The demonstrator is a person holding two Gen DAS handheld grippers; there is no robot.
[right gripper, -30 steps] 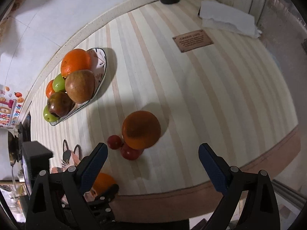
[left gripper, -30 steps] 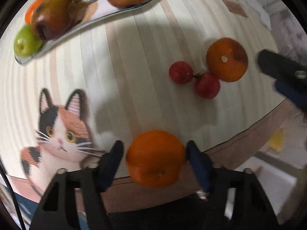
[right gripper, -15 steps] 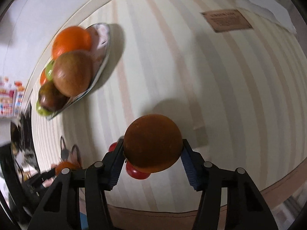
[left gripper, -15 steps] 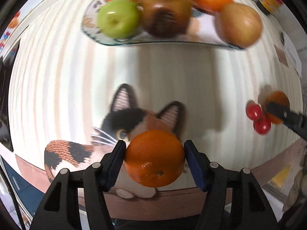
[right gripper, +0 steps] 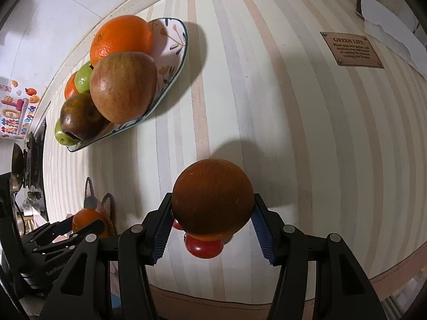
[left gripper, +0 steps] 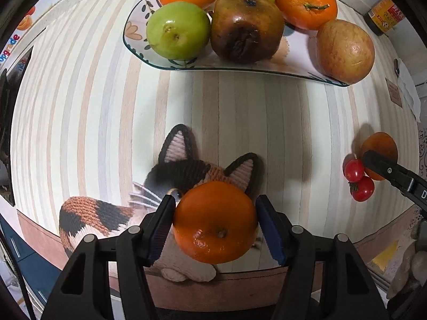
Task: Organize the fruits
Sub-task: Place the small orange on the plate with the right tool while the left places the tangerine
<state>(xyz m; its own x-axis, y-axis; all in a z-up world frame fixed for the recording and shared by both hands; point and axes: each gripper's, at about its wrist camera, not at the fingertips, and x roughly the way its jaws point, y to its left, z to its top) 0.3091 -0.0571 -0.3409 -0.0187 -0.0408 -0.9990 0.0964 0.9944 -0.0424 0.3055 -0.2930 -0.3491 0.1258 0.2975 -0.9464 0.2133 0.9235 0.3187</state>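
Note:
My left gripper [left gripper: 214, 225] is shut on a bright orange [left gripper: 215, 222] and holds it over the cat mat [left gripper: 170, 186], facing the fruit plate [left gripper: 202, 62]. The plate holds two oranges, two green fruits, a dark brown apple [left gripper: 246, 26] and a red-yellow apple [left gripper: 345, 50]. My right gripper [right gripper: 212, 225] is shut on a dark orange [right gripper: 212, 204] above two small red fruits [right gripper: 204, 245]. In the left wrist view that dark orange [left gripper: 379, 146] and the red fruits [left gripper: 359, 180] sit at the right.
A striped cloth covers the table. A brown label patch [right gripper: 351, 49] and white paper [right gripper: 387, 26] lie far right. A dark bottle [left gripper: 384, 16] stands at the back wall. The table's front edge [right gripper: 240, 301] runs just under both grippers.
My left gripper carried its orange leftward over the cat mat, then closer to the plate. My right gripper moved in from open and closed on the dark orange.

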